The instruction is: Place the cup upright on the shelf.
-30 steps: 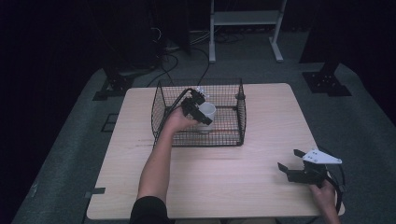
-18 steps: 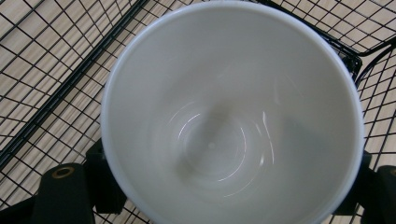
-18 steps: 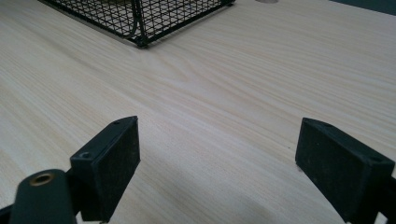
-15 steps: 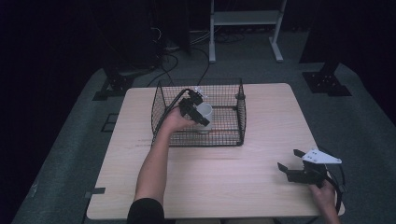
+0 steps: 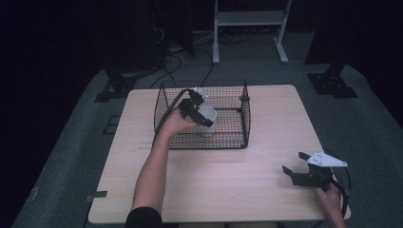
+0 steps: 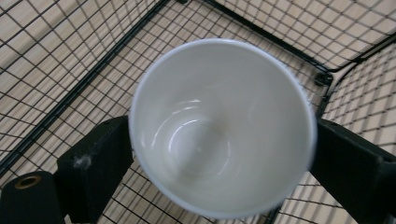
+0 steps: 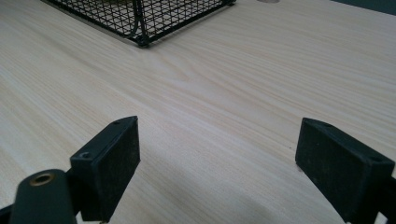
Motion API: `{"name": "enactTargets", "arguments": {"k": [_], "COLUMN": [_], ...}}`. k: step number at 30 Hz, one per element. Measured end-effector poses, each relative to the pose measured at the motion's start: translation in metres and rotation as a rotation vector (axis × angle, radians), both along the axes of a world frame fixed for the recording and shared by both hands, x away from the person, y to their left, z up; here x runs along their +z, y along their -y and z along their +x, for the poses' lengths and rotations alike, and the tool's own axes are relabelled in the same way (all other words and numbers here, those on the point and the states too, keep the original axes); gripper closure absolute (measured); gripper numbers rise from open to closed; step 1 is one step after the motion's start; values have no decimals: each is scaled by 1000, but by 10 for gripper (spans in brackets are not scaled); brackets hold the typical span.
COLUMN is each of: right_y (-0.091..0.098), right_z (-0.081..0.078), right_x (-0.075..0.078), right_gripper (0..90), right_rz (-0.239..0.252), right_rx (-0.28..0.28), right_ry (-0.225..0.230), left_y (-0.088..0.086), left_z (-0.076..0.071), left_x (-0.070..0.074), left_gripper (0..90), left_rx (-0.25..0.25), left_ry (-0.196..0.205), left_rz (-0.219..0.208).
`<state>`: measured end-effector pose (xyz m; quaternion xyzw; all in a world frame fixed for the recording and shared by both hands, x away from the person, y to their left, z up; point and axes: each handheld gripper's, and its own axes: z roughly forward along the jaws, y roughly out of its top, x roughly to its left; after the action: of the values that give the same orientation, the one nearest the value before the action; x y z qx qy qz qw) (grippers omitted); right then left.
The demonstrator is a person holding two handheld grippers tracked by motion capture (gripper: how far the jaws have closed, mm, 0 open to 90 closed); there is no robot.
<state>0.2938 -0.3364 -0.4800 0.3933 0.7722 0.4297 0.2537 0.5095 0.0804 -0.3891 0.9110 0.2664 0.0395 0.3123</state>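
Step in hand: you have the white cup [image 5: 207,120] in your left hand-held gripper [image 5: 194,110] inside the wire basket [image 5: 244,124], toward its left wall; judging by the pose, you are either setting it down or lifting it out.
Left hand-held gripper: clamped on the cup, one jaw on each side of its wall just under the rim, as the left gripper view shows [image 6: 219,126].
Cup: mouth up and empty, tipped a little toward the camera; whether its base touches the basket floor cannot be told.
Right hand-held gripper [image 5: 304,175]: jaws spread wide with nothing between them, parked low over the bench [image 5: 266,199] near its front right corner.
How to do it well: keep the cup level and clear of the left wall and the top wire, move it straight up or down, and do not squeeze harder, since a thin cup wall would likely buckle.
Change from a second ago: your left hand has shifted slightly within the basket and the cup with it; the right hand-held gripper stays where it was.
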Motion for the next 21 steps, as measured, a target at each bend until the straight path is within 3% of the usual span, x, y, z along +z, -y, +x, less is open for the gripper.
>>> {"name": "enactTargets", "arguments": {"k": [13, 21], "right_y": [0, 0], "right_z": [0, 0], "right_x": [0, 0], "right_gripper": [131, 131], "right_rz": [-2, 0], "right_rx": [-1, -3], "right_ry": [-1, 0], "left_y": [-9, -15], "left_z": [-19, -40], "left_x": [26, 42], "left_gripper": [88, 88], "left_rx": [-11, -22], "left_ry": [86, 144], "left_rz": [-44, -63]}}
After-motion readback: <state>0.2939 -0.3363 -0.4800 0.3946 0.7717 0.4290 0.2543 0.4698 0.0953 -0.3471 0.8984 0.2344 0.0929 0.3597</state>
